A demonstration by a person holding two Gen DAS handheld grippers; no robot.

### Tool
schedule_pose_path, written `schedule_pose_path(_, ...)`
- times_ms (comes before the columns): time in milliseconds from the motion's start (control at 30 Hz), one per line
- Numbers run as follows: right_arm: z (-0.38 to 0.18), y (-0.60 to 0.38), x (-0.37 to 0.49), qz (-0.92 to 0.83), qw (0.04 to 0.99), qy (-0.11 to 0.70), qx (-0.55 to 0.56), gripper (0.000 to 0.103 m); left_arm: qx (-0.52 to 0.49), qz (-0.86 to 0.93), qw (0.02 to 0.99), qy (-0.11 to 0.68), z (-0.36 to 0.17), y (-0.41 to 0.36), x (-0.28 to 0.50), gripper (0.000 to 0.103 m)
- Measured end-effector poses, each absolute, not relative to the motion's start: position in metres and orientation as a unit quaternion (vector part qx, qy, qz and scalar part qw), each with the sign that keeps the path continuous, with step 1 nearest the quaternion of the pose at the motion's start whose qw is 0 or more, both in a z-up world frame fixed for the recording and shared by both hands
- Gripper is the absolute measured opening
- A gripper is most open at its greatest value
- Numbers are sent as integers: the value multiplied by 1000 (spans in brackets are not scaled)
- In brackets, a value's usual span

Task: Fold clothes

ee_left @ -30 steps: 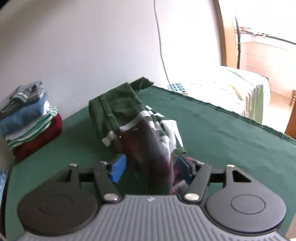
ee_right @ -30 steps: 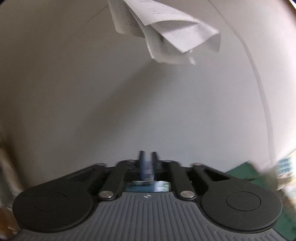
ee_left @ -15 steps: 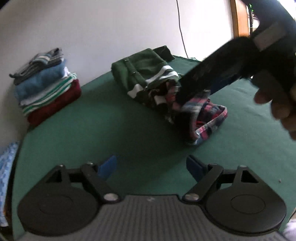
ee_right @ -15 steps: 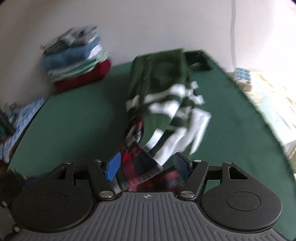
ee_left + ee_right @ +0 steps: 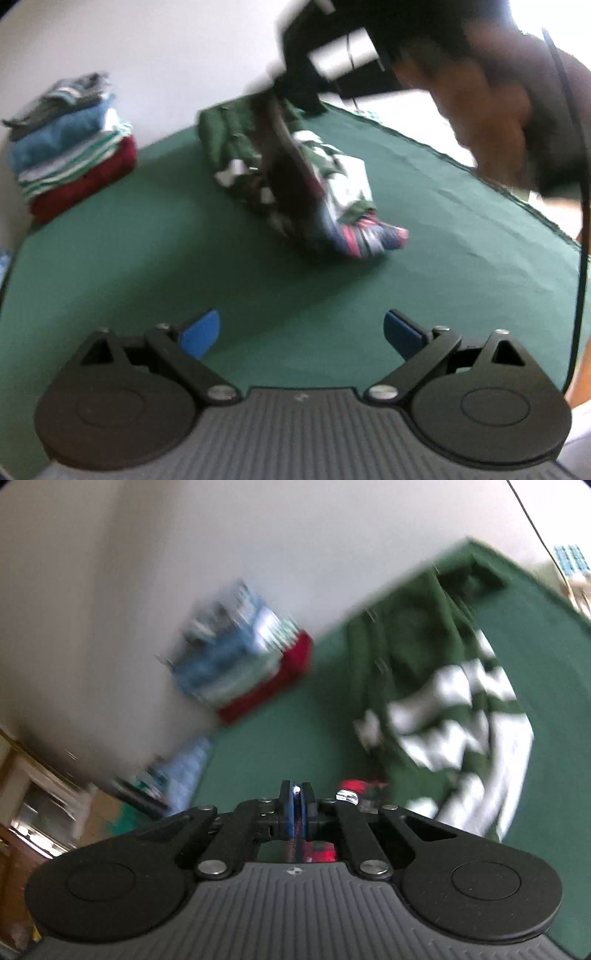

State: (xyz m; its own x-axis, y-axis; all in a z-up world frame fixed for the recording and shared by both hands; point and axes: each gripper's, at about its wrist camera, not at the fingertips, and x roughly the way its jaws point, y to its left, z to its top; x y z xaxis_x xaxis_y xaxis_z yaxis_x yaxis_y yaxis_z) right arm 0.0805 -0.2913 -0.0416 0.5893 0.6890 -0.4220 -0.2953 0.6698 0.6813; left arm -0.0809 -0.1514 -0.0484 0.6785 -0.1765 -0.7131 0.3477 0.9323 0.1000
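Note:
A heap of unfolded clothes lies on the green table: a green and white striped garment (image 5: 332, 173) (image 5: 454, 709) over a red plaid garment (image 5: 369, 234). My left gripper (image 5: 301, 334) is open and empty, low over the table in front of the heap. My right gripper (image 5: 296, 797) is shut on an edge of the red plaid garment (image 5: 321, 851), which hangs below its jaws. In the left wrist view the right gripper and the hand holding it (image 5: 491, 92) are above the heap, lifting a dark strip of the cloth (image 5: 284, 147).
A stack of folded clothes (image 5: 70, 144) (image 5: 243, 653) stands at the back left by the white wall. The green table cloth (image 5: 147, 258) spreads around the heap. Its right edge (image 5: 517, 192) drops off toward a bright room. A cable (image 5: 580, 240) hangs at the right.
My right gripper has closed on the plaid garment and is pulling it up from the heap. My left gripper stays open and has shifted slightly; both views are blurred by motion.

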Motion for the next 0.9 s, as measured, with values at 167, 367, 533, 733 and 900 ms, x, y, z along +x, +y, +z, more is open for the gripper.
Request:
schedule_pose_path(167, -19, -299, 74, 287, 873, 315, 238, 10, 112, -154, 904, 383, -51, -175, -69, 99)
schedule_pose_path(367, -61, -307, 72, 203, 893, 367, 165, 61, 130, -154, 895, 397, -60, -201, -62, 99)
schedule_pose_path(533, -88, -306, 89, 213, 866, 404, 203, 61, 139, -140, 892, 408, -66, -209, -55, 99)
schedule_pose_path(733, -89, -296, 108, 263, 842, 404, 242, 27, 129, -112, 889, 426, -71, -204, -51, 98)
schedule_pose_path(900, -62, -303, 112, 309, 825, 376, 287, 13, 107, -115, 888, 432, -70, -201, -46, 98)
